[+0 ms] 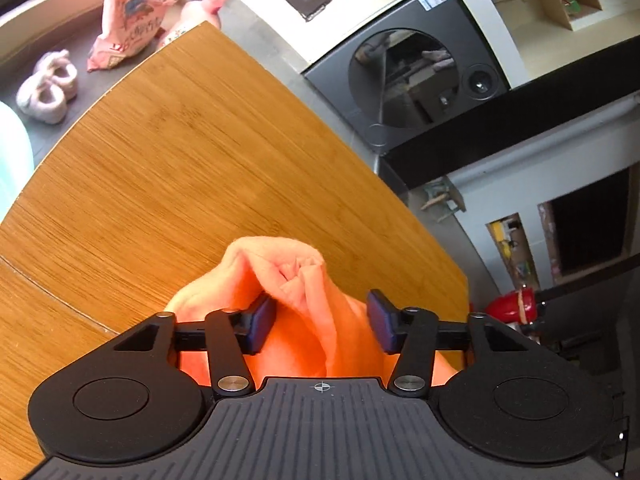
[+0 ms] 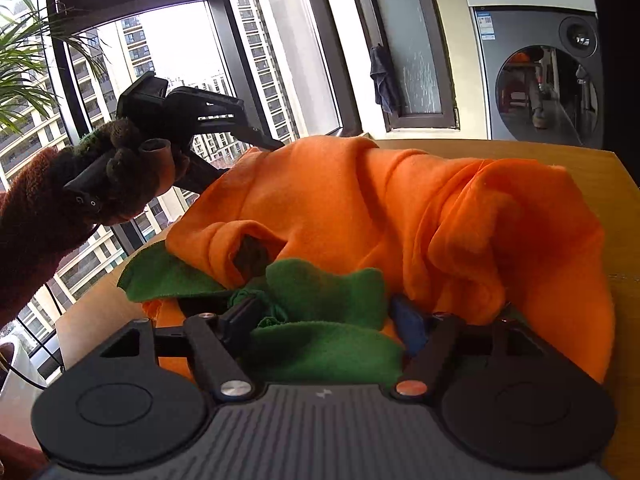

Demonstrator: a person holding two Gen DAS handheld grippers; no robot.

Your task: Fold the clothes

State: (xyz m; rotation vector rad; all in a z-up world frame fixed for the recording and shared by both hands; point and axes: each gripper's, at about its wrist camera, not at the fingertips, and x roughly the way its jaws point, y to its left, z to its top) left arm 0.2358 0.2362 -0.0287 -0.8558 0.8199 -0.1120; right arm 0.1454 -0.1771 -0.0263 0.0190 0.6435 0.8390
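Observation:
An orange garment [image 2: 400, 208] with green trim [image 2: 320, 292] lies heaped on a wooden table [image 1: 180, 140]. In the left wrist view, a raised bunch of the orange garment [image 1: 296, 280] stands between the wide-apart blue pads [image 1: 262, 322] of my left gripper [image 1: 322, 320], which is open; the cloth touches the left pad. From the right wrist view, the left gripper [image 2: 256, 152] is at the heap's far left top, held by a hand in a brown knit glove [image 2: 120, 172]. My right gripper [image 2: 324, 324] is open at the near side, with green cloth lying between its fingers.
A grey washing machine [image 1: 404, 80] stands beyond the table's far edge. Pink slippers [image 1: 48, 88] and a pink bag [image 1: 136, 12] lie on the floor to the left. Large windows [image 2: 160, 60] and a plant [image 2: 24, 40] are behind the left gripper.

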